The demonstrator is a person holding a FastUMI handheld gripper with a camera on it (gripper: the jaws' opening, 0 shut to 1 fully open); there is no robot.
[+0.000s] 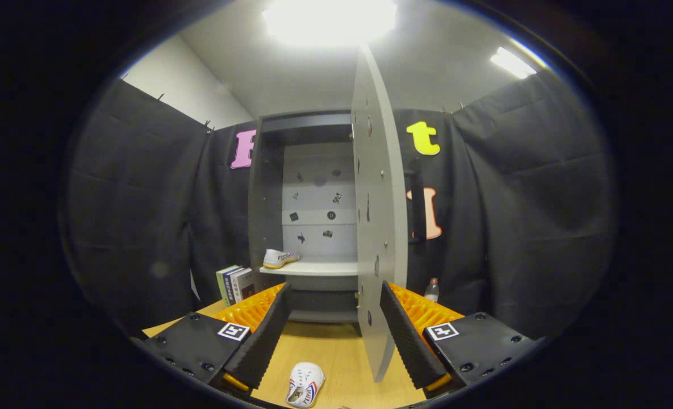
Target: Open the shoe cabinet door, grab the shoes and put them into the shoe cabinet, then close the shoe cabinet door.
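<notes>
The grey shoe cabinet stands at the back of the wooden table, its door swung wide open toward me, edge-on, reaching down between the fingers near the right one. One white shoe rests on the cabinet's white shelf, at its left end. A second white shoe with red and blue stripes lies on the table just below and between the fingers. My gripper is open with nothing between its black ribbed pads, held back from the cabinet.
A few books stand upright left of the cabinet. A small bottle with a red cap stands to the right of the door. Black cloth walls close in the booth on both sides. The wooden table stretches ahead.
</notes>
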